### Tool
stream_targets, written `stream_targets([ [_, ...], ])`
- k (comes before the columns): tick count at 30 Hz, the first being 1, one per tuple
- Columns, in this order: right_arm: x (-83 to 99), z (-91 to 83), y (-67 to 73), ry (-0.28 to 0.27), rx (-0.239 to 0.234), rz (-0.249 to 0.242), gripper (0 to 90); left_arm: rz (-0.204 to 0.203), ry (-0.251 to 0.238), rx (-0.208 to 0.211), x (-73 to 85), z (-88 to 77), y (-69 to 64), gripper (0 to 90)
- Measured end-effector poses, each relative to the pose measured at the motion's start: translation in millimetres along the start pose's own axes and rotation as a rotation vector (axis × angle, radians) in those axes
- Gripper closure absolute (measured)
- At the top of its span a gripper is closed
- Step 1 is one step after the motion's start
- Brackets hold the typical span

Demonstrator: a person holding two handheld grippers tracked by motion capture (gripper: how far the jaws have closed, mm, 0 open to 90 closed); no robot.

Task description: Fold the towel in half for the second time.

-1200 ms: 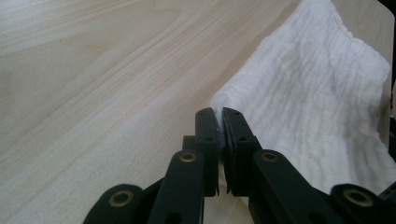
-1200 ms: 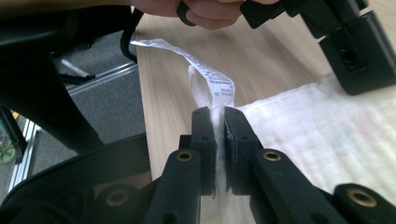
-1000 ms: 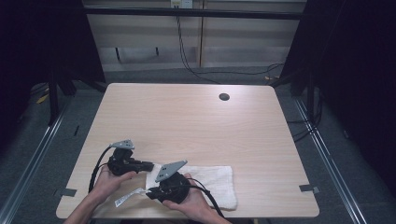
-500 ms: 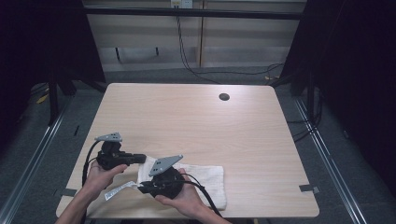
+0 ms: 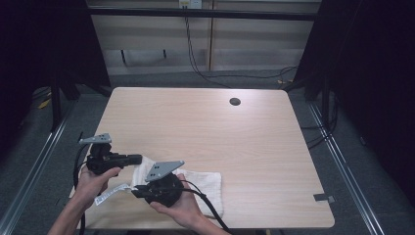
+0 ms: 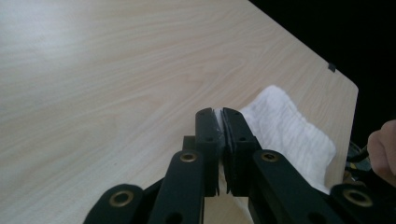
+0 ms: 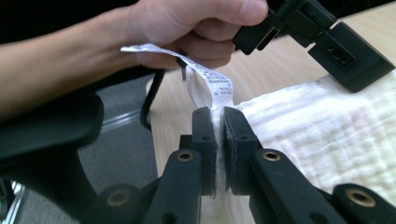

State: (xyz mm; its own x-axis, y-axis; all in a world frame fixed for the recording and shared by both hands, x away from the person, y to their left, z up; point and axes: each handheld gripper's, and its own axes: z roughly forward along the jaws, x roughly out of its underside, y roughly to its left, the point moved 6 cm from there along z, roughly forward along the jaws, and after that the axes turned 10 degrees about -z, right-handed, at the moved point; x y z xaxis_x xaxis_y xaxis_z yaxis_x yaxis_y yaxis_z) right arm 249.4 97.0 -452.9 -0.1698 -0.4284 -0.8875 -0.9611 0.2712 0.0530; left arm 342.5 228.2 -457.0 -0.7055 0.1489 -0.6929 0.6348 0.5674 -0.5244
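Note:
A white towel (image 5: 203, 183) lies near the table's front edge, its left end lifted. My left gripper (image 5: 138, 158) points right and is shut on the towel's far left corner; in the left gripper view the jaws (image 6: 218, 116) pinch white cloth, and the towel (image 6: 289, 133) trails off to the right. My right gripper (image 5: 133, 191) points left and is shut on the near left corner. In the right gripper view its jaws (image 7: 215, 114) clamp the towel (image 7: 327, 135) by a white care label (image 7: 208, 77). Beyond them are the other hand (image 7: 187, 28) and the left gripper (image 7: 336, 46).
The light wooden table (image 5: 195, 127) has a small dark cable hole (image 5: 235, 102) at the back right. A grey tape mark (image 5: 323, 198) sits near the front right corner. Cables trail from both grippers off the front edge. Dark floor and rails flank the table.
Both grippers have risen and shifted left, taking the towel's left end up off the table. The towel has slid a little leftward with them.

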Motion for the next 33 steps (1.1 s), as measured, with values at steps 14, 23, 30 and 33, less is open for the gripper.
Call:
stream_targets([
  [14,3.7,-30.4,-7.1,0.001,0.029,0.023,84.3,0.043,0.05,0.017,-12.4,29.4,-20.3,86.0],
  [23,16.9,-65.1,-12.4,0.005,0.088,0.044,84.2,0.093,0.105,0.048,-18.4,65.9,-44.2,86.0],
  [30,38.7,-83.7,-14.3,0.022,0.126,0.069,83.9,0.093,0.162,0.065,-11.4,100.4,-53.9,85.9],
  [33,54.1,-88.8,-15.8,0.035,0.129,0.1,83.9,0.087,0.173,0.08,-9.5,113.2,-58.6,85.9],
])
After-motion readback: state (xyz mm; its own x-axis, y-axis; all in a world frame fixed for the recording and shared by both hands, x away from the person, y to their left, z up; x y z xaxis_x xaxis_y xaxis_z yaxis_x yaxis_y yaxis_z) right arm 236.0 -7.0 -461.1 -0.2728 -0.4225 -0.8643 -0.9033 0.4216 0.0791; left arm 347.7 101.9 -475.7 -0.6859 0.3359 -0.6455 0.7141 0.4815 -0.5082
